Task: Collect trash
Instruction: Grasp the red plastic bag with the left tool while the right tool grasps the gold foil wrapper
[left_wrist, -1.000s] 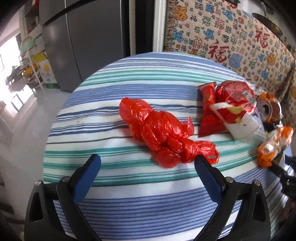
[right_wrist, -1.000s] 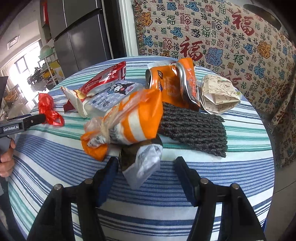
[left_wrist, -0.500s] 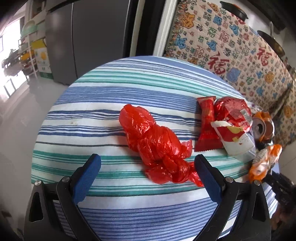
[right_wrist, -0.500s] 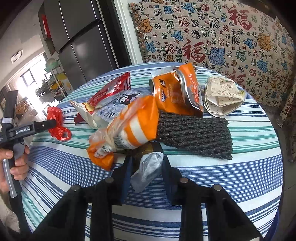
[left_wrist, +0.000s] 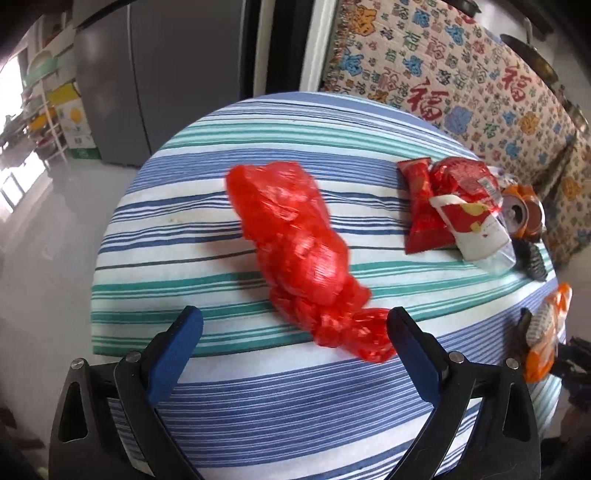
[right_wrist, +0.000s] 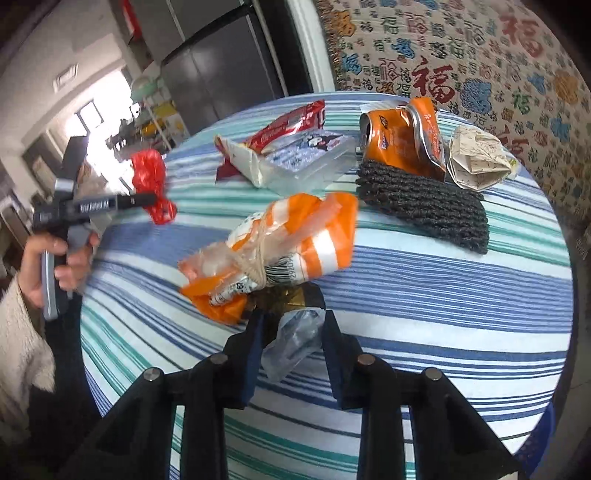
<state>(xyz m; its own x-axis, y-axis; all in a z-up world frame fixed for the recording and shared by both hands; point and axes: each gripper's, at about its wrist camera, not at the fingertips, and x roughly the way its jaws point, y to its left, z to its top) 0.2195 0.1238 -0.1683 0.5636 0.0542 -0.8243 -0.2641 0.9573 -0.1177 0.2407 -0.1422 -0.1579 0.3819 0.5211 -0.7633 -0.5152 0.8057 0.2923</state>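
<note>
The right gripper (right_wrist: 291, 343) is pinching the orange wrapper bundle (right_wrist: 280, 243) near the table's (left_wrist: 258, 406) front edge, the left gripper (left_wrist: 295, 347) gaping beside the red bag (left_wrist: 295, 243); other trash is waiting.

Red bag (left_wrist: 295, 251) on blue, teal and white striped tablecloth (left_wrist: 258, 406).

Red bag (left_wrist: 295, 251) is motion-blurred; black mesh (left_wrist: 533, 260) mostly hidden.

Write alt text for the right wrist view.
The right claw grips a crumpled wrapper tied to an orange striped bag over a striped round table. Behind lie a crushed orange can, dark mat and snack wrappers.
</note>
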